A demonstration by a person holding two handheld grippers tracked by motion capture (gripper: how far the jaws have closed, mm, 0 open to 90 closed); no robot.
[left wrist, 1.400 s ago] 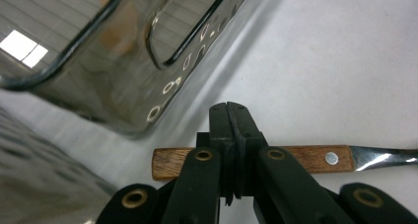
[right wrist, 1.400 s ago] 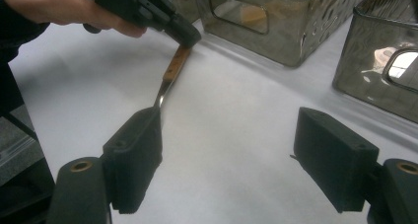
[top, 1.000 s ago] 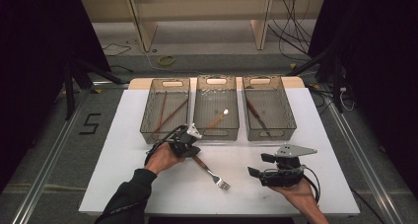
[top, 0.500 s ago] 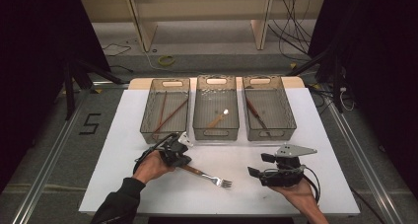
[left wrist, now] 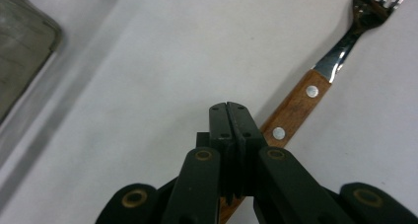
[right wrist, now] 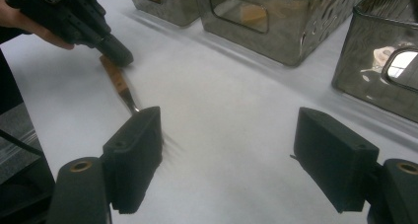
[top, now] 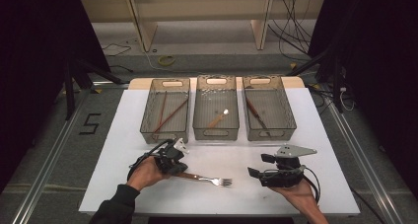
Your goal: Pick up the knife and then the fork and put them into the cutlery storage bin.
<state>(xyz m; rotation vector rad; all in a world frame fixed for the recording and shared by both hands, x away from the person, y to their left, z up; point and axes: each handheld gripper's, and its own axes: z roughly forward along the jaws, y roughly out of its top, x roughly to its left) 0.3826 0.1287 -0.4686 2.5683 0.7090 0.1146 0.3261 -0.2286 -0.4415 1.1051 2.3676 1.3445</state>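
Sorting looks partly done: three smoky clear plastic bins (top: 215,108) already hold utensils, while the wooden-handled steel fork (top: 207,178) lies on the white tabletop (top: 325,135), nearer me than the bins. My left gripper (left wrist: 230,116) has its jaws pressed together just beside the handle, not holding it. My right gripper (right wrist: 229,155) waits spread wide. Beyond lie grey floor, cables and wooden shelving.

We see the left gripper (top: 173,166), jaws shut, now nearer the table's (top: 123,135) left edge; the fork (top: 209,179) lies flatter, parallel to the near edge.
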